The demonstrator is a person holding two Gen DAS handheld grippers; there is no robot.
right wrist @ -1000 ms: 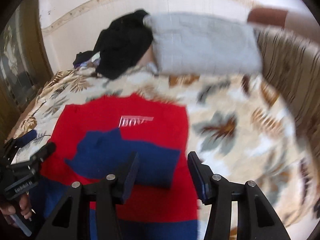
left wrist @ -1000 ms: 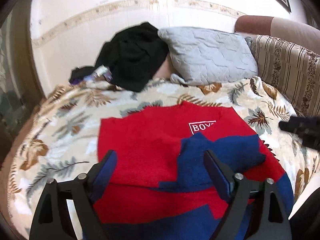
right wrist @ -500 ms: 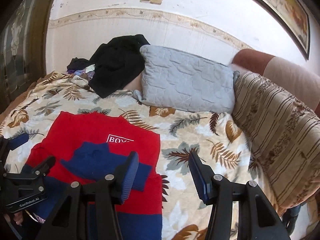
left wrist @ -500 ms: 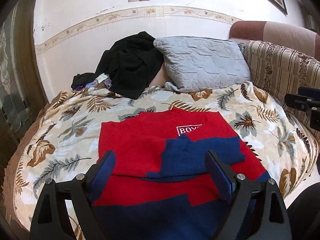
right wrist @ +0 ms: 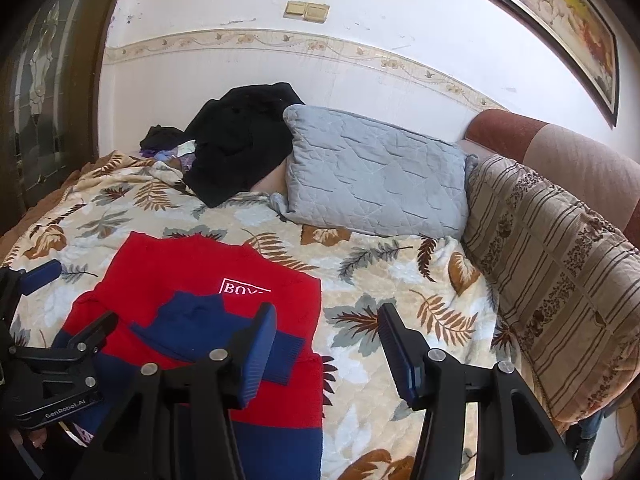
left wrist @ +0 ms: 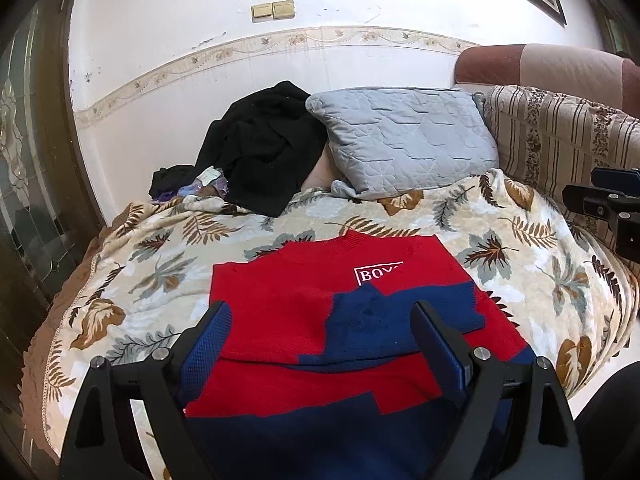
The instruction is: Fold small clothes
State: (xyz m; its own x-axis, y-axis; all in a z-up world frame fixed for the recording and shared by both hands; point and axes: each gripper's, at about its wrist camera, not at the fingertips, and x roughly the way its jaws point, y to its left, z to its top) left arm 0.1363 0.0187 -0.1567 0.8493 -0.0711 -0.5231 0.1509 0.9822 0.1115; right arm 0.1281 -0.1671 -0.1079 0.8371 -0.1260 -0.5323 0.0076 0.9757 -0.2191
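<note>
Both grippers hover tilted downward above a red and navy sweater [left wrist: 304, 320] lying flat on a leaf-print bedspread [left wrist: 152, 264], one navy sleeve folded across its chest. The left gripper [left wrist: 320, 344] gapes wide, holding nothing; the right gripper [right wrist: 326, 344] stands about half open, also empty. Only the right view shows a hand [right wrist: 38, 438] beneath the left gripper.

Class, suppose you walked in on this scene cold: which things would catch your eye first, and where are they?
The red and navy sweater, sleeves folded across its chest, lies flat on the leaf-print blanket nearest the cameras. Behind it a grey quilted pillow leans at the wall, a black garment heaped left of it.
</note>
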